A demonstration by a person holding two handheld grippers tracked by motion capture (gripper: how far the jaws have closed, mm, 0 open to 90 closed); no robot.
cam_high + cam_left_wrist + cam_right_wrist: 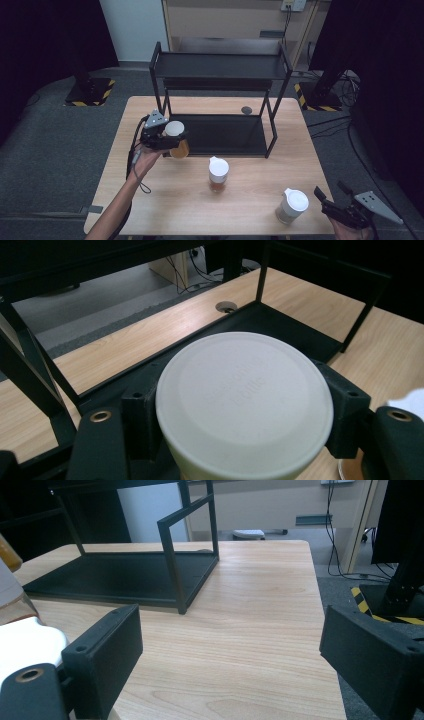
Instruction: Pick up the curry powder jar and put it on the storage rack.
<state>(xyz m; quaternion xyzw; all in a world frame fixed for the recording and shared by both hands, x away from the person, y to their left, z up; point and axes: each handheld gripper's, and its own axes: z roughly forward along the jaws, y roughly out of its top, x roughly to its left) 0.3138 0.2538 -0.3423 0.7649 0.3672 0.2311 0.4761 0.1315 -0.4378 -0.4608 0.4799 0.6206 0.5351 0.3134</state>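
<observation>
Wooden table (165, 210): left hand-held gripper (165, 137) clamps white-lidded amber cup (176, 140); right one (334, 207) gapes.

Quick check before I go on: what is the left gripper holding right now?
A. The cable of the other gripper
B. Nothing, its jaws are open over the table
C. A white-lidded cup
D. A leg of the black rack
C: the left gripper has its jaws closed on the white-lidded cup, which sits between them in the left gripper view, at the front of the black rack.
</observation>
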